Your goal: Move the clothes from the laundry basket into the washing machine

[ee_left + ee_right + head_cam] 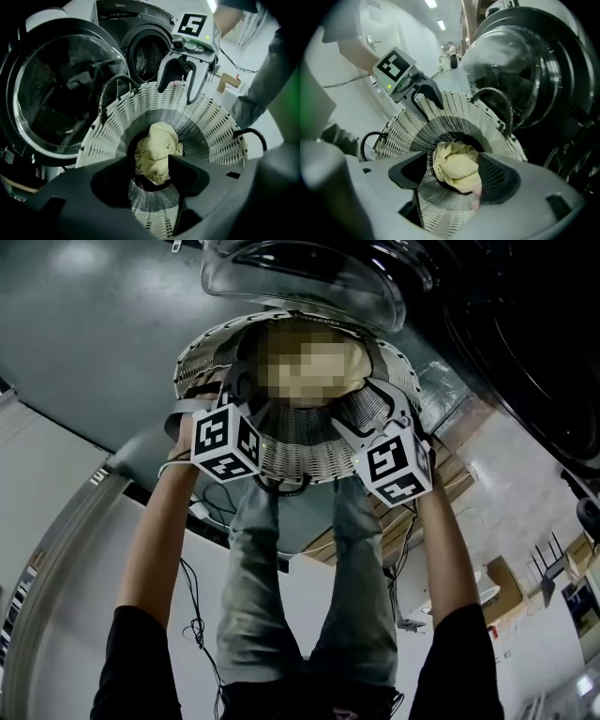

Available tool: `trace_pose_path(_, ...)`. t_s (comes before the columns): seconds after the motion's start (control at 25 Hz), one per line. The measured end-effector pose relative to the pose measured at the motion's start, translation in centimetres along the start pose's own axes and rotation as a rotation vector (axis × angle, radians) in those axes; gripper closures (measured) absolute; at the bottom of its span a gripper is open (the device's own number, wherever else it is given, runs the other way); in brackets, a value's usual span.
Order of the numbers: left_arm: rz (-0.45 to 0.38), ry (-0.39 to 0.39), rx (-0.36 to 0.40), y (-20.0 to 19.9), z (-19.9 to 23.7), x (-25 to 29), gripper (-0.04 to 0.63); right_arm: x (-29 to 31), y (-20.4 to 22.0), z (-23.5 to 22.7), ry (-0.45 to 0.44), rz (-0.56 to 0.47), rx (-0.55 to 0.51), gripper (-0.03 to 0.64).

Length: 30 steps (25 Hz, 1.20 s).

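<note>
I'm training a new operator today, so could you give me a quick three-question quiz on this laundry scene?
1. True or false: the left tongs are clamped on the pale yellow garment.
2. The washing machine door is: A) shut, B) swung open, C) removed.
3. Fill in: the garment lies at the bottom of the white slatted ____.

Key:
1. False. The left tongs and the right tongs both hang open above the garment.
2. B.
3. laundry basket.
</note>
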State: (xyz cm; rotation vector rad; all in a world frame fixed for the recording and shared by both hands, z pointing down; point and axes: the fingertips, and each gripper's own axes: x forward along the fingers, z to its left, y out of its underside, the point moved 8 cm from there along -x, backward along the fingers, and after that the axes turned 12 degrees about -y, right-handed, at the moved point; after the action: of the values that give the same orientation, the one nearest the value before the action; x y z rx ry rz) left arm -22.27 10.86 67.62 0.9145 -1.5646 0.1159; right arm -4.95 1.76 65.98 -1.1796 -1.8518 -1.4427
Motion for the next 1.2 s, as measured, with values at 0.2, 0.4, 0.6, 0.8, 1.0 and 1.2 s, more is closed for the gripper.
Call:
trace_pose_path(0.2, 0.054, 0.031, 0.041, 0.9, -0.9, 4.3, 0.328, 5.2, 1.2, -1.2, -0.013, 0.126, -0.085, 0.27)
trace_pose_path(0.4, 0.117, 0.093, 0.155, 2.7, -2.9, 8.3, 0.287, 9.4, 3.8, -2.0, -0.029, 0.288, -0.282, 0.248)
trace_pose_path(0.6, 0.19, 0.104, 0.179, 3.8, -4.1, 12.5, 0.186, 13.6, 5.2, -3.5, -0.024, 0.432, -0.433, 0.239)
trace_pose_path(0.8, 0.182, 0.101, 0.183, 4.6, -5.0, 16.7, 0.164, 17.1, 7.0, -4.9, -0.033, 0.482, -0.483, 0.227)
trace_pose_path(1.0, 0.169, 0.157, 0.132, 6.4, -6.8, 20.2, 0.144, 19.8, 8.9, -6.0, -0.073, 0.471, -0.433, 0.212)
trace_pose_path(1.2, 0.17, 0.169, 0.154, 7.5, -7.6, 23.0, 0.126, 22.5, 11.1, -7.2, -0.071, 0.528, -0.442, 0.161)
